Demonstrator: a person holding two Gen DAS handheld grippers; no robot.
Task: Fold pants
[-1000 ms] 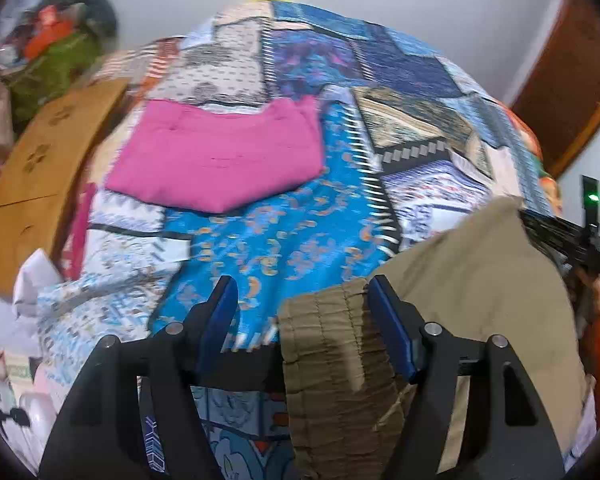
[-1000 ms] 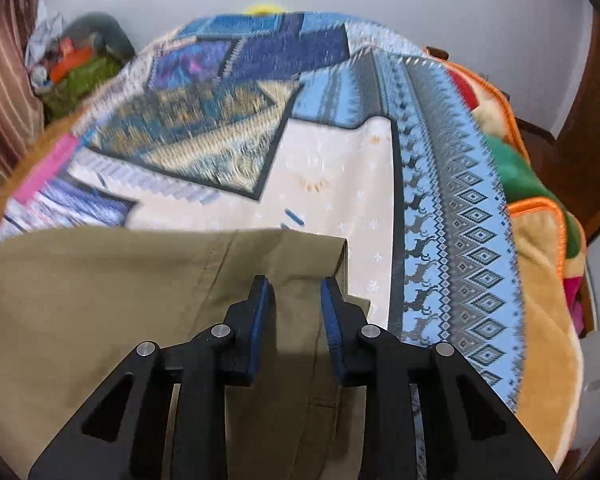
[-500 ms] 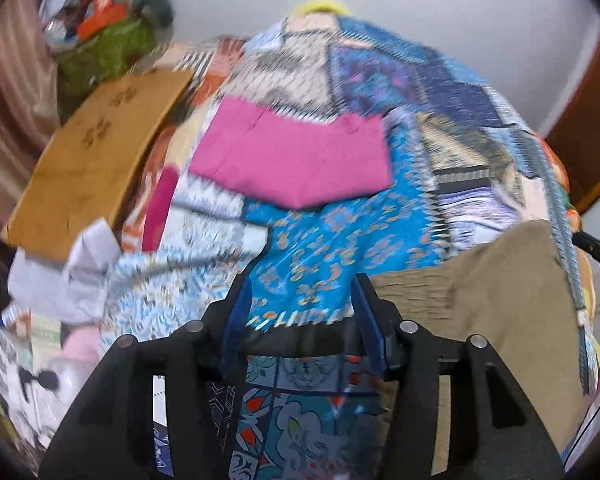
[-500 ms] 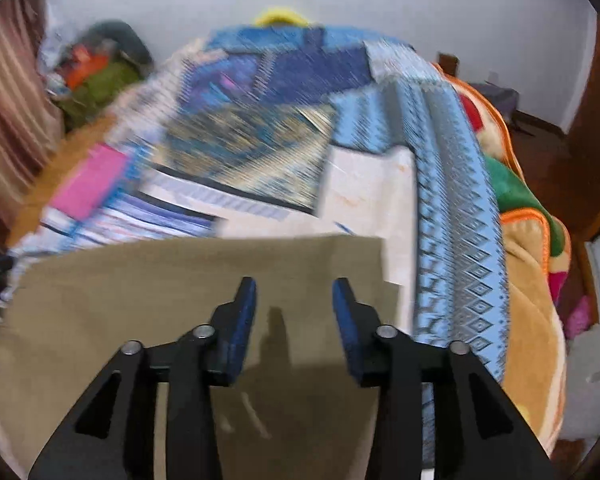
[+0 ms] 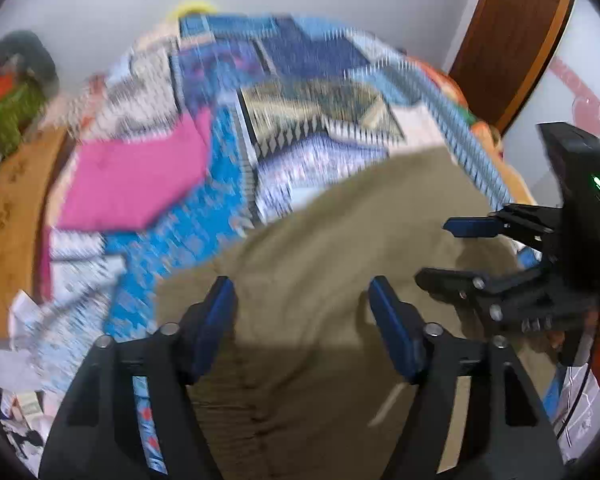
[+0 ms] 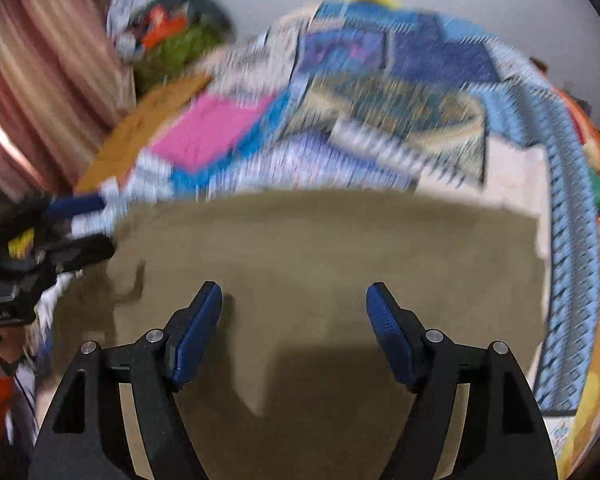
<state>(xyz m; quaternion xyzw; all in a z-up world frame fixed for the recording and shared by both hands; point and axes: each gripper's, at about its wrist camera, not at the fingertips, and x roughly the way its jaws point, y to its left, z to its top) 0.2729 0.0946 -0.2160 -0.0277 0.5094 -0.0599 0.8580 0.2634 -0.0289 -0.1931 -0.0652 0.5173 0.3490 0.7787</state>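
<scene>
Olive-khaki pants [image 5: 340,248] lie flat on the patchwork bedspread, also filling the lower half of the right wrist view [image 6: 320,256]. My left gripper [image 5: 302,300] is open and empty above the pants' near part. My right gripper [image 6: 294,304] is open and empty above the pants; it also shows at the right of the left wrist view [image 5: 452,252]. The left gripper shows at the left edge of the right wrist view [image 6: 80,228]. Both views are motion-blurred.
A folded pink garment [image 5: 136,184] lies on the bedspread [image 5: 312,60] to the far left. A wooden board [image 5: 8,216] runs along the left side. Crumpled papers [image 5: 24,332] sit at the lower left. A brown door [image 5: 512,32] stands at right.
Both grippers let go of the pants and opened wide. Both pulled back and swung over the pants, which now lie spread flat.
</scene>
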